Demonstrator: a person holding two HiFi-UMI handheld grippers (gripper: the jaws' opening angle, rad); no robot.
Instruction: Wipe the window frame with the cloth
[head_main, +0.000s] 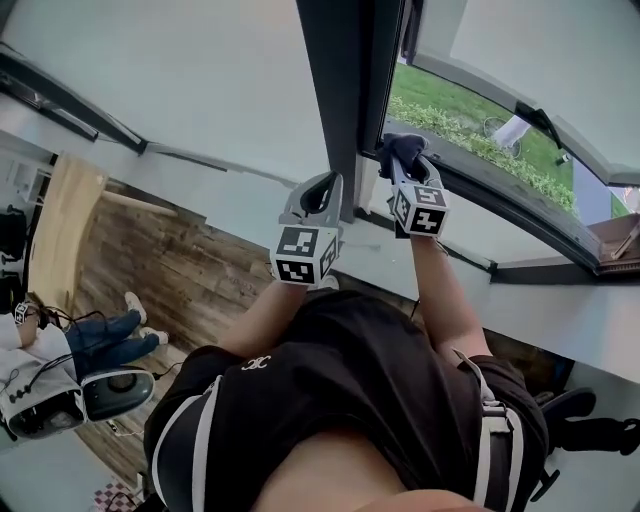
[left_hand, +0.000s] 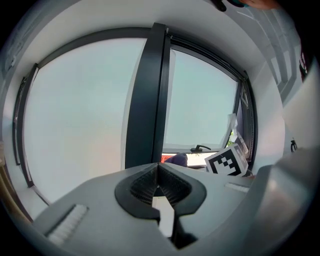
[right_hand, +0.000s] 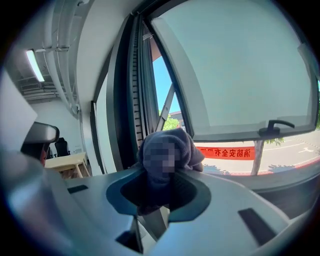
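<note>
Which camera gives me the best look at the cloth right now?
The right gripper view: the cloth fills the centre, clamped in the right hand-held gripper. The head view shows only a small dark bundle at the window frame. The left gripper view shows just a sliver beyond the frame.

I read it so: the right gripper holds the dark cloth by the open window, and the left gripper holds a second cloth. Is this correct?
Not fully. The left gripper holds nothing: the left gripper view shows its jaws shut together with nothing between them. The right gripper does hold the dark cloth by the open window.
</note>
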